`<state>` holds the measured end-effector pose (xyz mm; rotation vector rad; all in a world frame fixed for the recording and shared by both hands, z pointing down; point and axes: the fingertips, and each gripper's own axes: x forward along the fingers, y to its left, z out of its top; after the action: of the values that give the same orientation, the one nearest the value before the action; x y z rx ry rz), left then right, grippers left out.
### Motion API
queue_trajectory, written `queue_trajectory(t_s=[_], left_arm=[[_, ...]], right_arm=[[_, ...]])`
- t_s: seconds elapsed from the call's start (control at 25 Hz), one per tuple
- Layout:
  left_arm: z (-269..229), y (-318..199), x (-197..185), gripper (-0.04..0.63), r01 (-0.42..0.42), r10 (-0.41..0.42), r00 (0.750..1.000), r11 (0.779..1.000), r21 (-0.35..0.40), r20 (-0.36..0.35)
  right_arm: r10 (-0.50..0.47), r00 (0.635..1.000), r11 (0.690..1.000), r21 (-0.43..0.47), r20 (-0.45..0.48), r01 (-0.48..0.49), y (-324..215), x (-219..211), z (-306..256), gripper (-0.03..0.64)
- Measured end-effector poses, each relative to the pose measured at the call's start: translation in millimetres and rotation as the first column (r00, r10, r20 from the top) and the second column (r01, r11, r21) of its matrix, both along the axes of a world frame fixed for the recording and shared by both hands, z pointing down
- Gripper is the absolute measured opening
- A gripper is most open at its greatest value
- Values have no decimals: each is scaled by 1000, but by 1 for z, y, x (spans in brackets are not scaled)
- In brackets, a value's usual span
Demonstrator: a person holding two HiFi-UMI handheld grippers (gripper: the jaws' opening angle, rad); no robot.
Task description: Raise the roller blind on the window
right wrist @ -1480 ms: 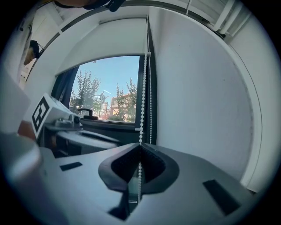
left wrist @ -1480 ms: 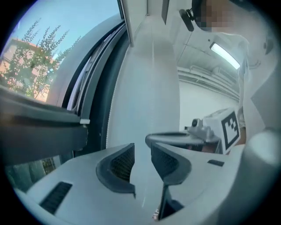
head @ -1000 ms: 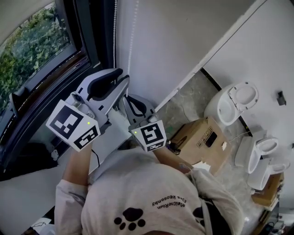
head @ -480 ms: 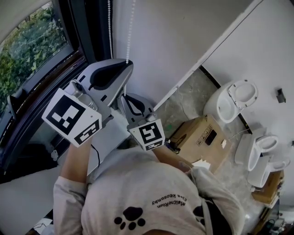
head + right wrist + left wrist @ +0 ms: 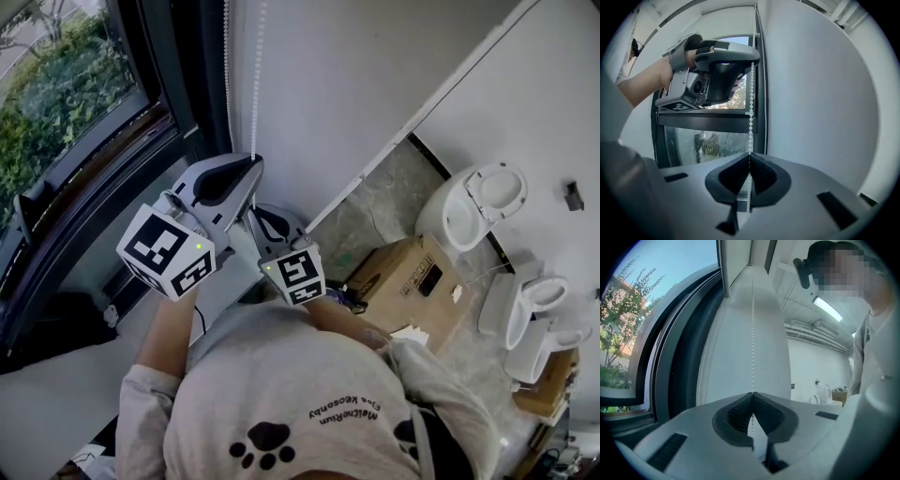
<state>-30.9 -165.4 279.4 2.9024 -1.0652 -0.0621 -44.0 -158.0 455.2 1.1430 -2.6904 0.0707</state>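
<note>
My left gripper has just clamped the bead chain above my right gripper, which also grips it, readying a pull.

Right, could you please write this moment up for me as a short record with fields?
Left gripper: jaws shut on the bead chain, the higher of the two grips
Right gripper: jaws shut on the same strand, directly below the left gripper
Chain: two strands hang between the dark window frame and the white wall
Outside: greenery
Floor: cardboard box, white toilets
</note>
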Motion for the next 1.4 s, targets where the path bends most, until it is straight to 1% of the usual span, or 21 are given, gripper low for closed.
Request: queue_trajectory(t_s=[0.2, 0.36, 0.44, 0.52, 0.68, 0.76, 0.88, 1.0, 1.04, 1.08, 1.12, 1.24, 1.4], left_arm=[[35, 2, 1, 9, 17, -17, 1000, 998, -54, 6], [69, 3, 0, 9, 38, -36, 999, 994, -98, 23], [86, 5, -3, 9, 49, -47, 999, 991, -128, 21], [101, 7, -4, 9, 57, -54, 998, 987, -152, 23], [130, 10, -4, 9, 76, -69, 996, 981, -177, 49], [140, 11, -4, 9, 82, -74, 996, 978, -192, 48], [145, 12, -2, 9, 80, -74, 997, 976, -202, 36], [144, 12, 1, 9, 72, -67, 997, 977, -200, 31], [144, 12, 2, 9, 69, -65, 997, 977, -201, 28], [144, 12, 2, 9, 68, -64, 998, 977, -201, 24], [144, 12, 2, 9, 67, -64, 998, 977, -201, 21], [143, 10, 2, 9, 70, -68, 998, 979, -193, 17], [144, 8, -1, 9, 76, -75, 997, 980, -186, 14]], right_arm=[[-10, 999, 999, -40, -47, 8, 0, -1, 34, 9], [-28, 997, 993, -119, -78, 19, 6, -1, 68, 9], [-43, 995, 987, -157, -95, 28, 8, 0, 85, 9], [-62, 990, 983, -177, -126, 39, 11, 0, 100, 9], [-97, 978, 973, -223, -187, 54, 19, 0, 129, 11], [-102, 976, 966, -254, -191, 51, 22, 1, 138, 11], [-108, 975, 964, -260, -195, 55, 23, 1, 143, 11], [-147, 972, 956, -279, -185, 92, 28, -4, 144, 12], [-161, 972, 951, -292, -173, 105, 30, -6, 143, 38], [-168, 973, 948, -297, -159, 115, 31, -7, 139, 106], [-166, 975, 949, -292, -145, 118, 30, -6, 132, 130], [-131, 986, 968, -228, -103, 104, 24, 3, 95, 130], [-92, 991, 990, -118, -102, 79, 27, 17, 33, 130]])
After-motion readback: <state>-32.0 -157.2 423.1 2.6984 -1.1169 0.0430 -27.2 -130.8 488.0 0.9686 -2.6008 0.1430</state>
